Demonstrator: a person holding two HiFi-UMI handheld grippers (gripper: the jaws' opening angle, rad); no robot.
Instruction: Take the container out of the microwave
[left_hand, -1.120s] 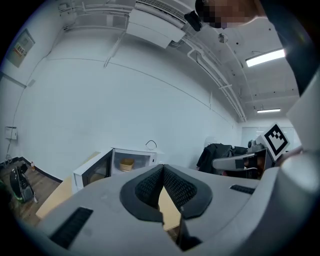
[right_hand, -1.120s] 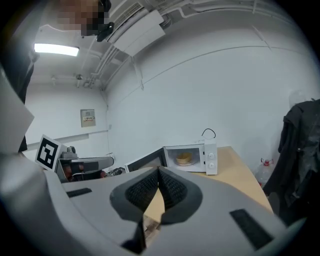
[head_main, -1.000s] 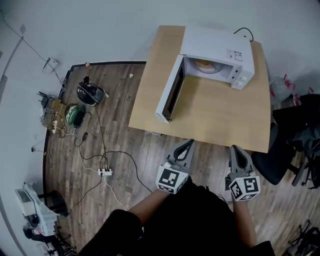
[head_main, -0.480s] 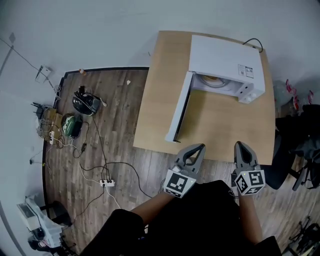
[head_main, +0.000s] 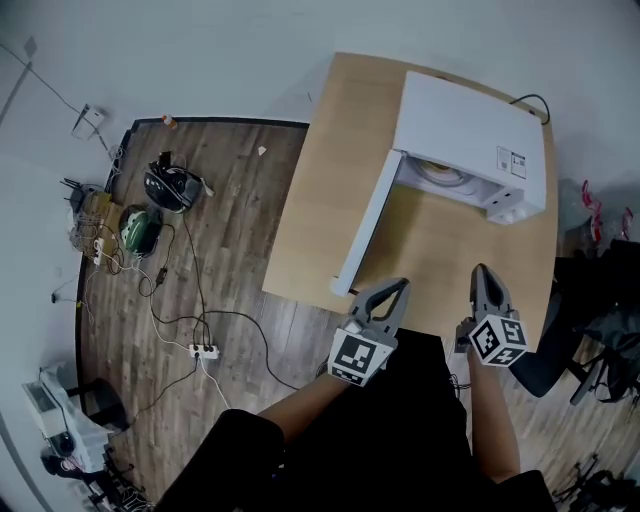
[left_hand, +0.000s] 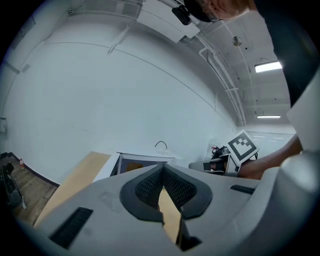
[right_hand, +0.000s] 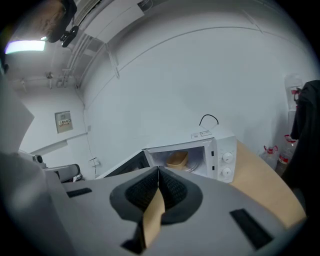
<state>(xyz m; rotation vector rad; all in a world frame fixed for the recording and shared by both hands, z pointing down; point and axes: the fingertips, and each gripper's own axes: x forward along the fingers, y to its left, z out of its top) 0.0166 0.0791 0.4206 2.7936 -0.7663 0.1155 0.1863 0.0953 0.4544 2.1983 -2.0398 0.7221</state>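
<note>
On the light wooden table (head_main: 320, 200) stands a white box-shaped microwave oven (head_main: 470, 130), its hinged door (head_main: 362, 232) swung open toward the table's near edge. From the head view, a shallow tan container (head_main: 445, 172) sits inside the cavity, half hidden under the oven's roof. The right gripper view shows that container plainly through the opening, beside two white round dials (right_hand: 226, 165) on the control panel. The left gripper view does not show it clearly. The grey left gripper (head_main: 400, 287) and the grey right gripper (head_main: 481, 270) hover over the near table edge, apart from the oven. Each pair of jaws is closed tip to tip with nothing gripped. Black cables (head_main: 200, 320) lie on the wood-plank floor (head_main: 230, 230) to the left.
</note>
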